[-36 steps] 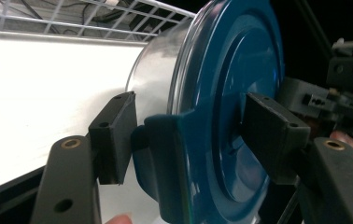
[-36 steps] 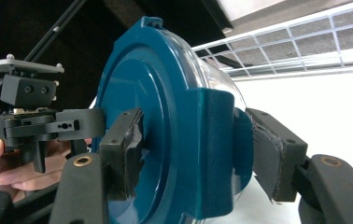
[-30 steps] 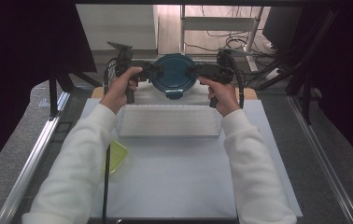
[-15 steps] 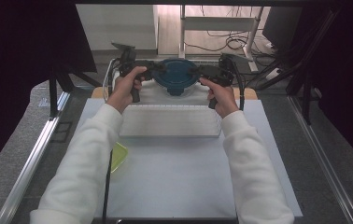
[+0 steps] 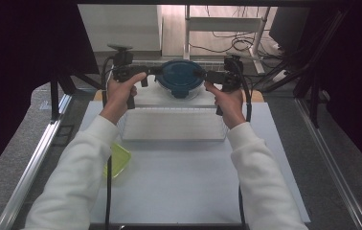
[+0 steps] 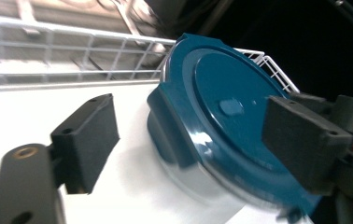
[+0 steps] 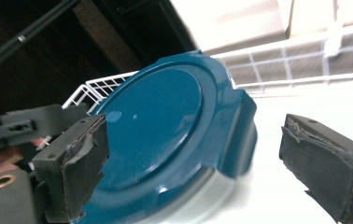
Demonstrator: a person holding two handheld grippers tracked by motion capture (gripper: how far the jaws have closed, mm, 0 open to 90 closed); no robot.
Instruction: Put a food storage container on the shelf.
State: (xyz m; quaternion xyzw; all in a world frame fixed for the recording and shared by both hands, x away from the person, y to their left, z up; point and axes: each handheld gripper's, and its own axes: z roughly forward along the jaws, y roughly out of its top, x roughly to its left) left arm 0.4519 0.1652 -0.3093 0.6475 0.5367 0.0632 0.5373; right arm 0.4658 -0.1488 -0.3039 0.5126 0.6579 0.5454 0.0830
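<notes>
A round clear container with a dark blue clip lid (image 5: 180, 76) stands at the far middle of the table on a white surface, white wire railing behind it. My left gripper (image 5: 152, 71) reaches in from its left and my right gripper (image 5: 208, 75) from its right. Both pairs of jaws have just been opening. In the left gripper view the lid (image 6: 221, 116) lies between the spread jaws of the left gripper (image 6: 193, 140), whose pads stand off it. The right gripper (image 7: 198, 163) likewise straddles the lid (image 7: 160, 121) with a gap at the pads.
A white wire rack (image 5: 172, 124) lies across the table just in front of the container, between the two hands. A yellow-green thing (image 5: 118, 160) sits at the near left, partly under the left sleeve. Metal rails (image 5: 40, 158) run along both table sides.
Both grippers' jaws have spread wider and come off the container's sides. The container has stayed in its place at the far end.
</notes>
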